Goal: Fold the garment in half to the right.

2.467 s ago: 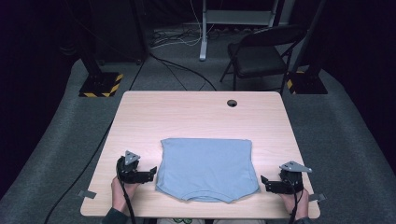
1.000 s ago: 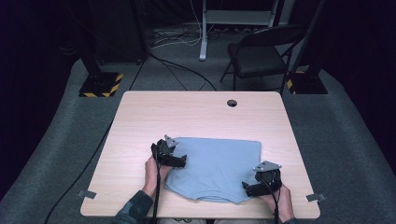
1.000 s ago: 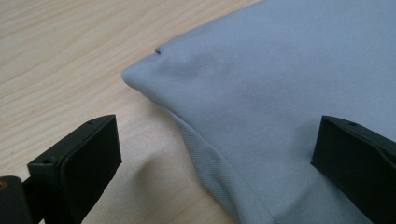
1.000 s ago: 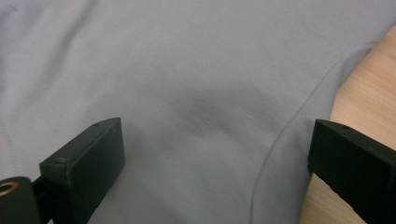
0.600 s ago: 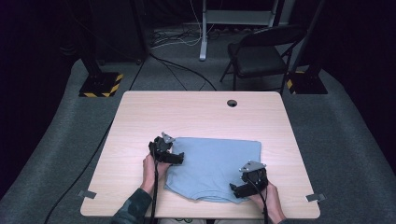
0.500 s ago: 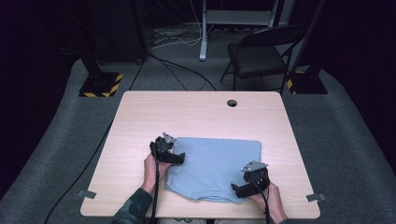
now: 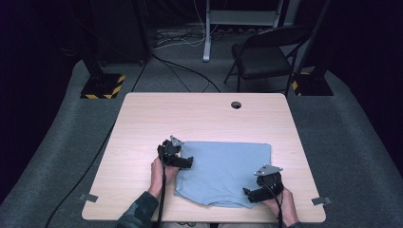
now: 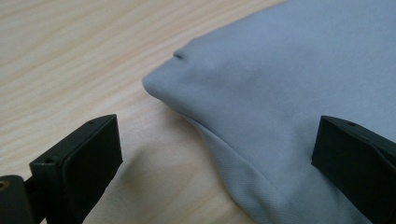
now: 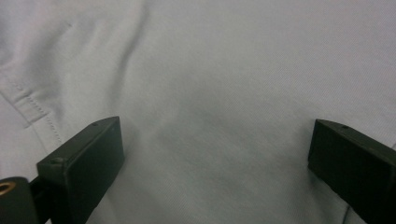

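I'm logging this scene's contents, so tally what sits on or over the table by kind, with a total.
Folded light blue shirt: 1
Handheld grippers: 2, the left gripper and the right gripper, both with jaws apart
Total: 3, all on the wooden table

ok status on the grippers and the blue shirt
Left gripper open at shirt's left edge. Right gripper open over near right corner. Blue shirt folded flat on table. Nothing in the way.

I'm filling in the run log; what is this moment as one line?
left gripper: open, at folded blue shirt left edge | right gripper: open, over shirt's near right corner | shirt flat on table, not gripped
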A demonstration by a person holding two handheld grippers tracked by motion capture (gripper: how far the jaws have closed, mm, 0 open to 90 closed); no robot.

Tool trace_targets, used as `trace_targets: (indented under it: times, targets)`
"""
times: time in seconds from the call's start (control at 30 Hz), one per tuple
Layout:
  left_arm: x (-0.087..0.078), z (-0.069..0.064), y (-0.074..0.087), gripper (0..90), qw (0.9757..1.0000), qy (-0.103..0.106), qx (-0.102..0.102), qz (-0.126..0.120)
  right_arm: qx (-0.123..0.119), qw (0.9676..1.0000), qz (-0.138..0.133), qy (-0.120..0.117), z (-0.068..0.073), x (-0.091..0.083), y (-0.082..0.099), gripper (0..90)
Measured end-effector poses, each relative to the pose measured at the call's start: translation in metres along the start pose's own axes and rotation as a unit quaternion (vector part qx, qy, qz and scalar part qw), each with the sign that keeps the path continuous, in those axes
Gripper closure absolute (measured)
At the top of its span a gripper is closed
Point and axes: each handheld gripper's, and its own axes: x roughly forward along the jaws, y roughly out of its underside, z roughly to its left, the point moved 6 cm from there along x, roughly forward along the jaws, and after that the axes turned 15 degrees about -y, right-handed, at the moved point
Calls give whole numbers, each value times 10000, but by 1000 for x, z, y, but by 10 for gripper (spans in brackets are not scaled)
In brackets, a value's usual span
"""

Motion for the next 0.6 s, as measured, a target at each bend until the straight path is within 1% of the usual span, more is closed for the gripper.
trace_targets:
  times: [0.07,0.13,0.17,0.2,0.23,0.3,0.33,0.37,0.4,0.43,0.53,0.6]
  targets:
    - [-2,6,-4,10,9999,-12,-108,-39,-113,9997,-161,-125,9,1,-10,32]
    - [0,8,-5,11,9999,-84,-114,9,-282,9991,-244,-209,19,5,-20,33]
    - [0,8,-5,11,9999,-84,-114,9,-282,9991,-244,-209,19,5,-20,33]
    - [4,8,-4,11,9999,-86,-86,91,-468,9984,-201,-233,27,13,-27,36]
    - [5,7,-3,11,9999,-92,-49,137,-520,9983,-123,-247,30,17,-28,37]
    - [8,3,-1,13,9998,-58,-1,190,-567,9981,101,-235,31,25,-24,39]
    - [8,2,-2,13,9998,-69,-2,173,-579,9980,154,-205,30,27,-22,34]
    - [8,2,-2,12,9998,-96,8,165,-538,9982,113,-232,29,26,-21,35]
    - [8,1,-3,12,9998,-116,9,157,-520,9983,128,-226,28,25,-20,35]
    - [8,0,-3,12,9998,-116,7,158,-532,9983,144,-178,27,24,-19,34]
    - [8,-6,-3,12,9999,-65,-11,141,-458,9987,138,-184,23,20,-15,34]
    - [8,-9,-4,12,9999,-31,26,113,-425,9988,152,-180,21,17,-12,34]
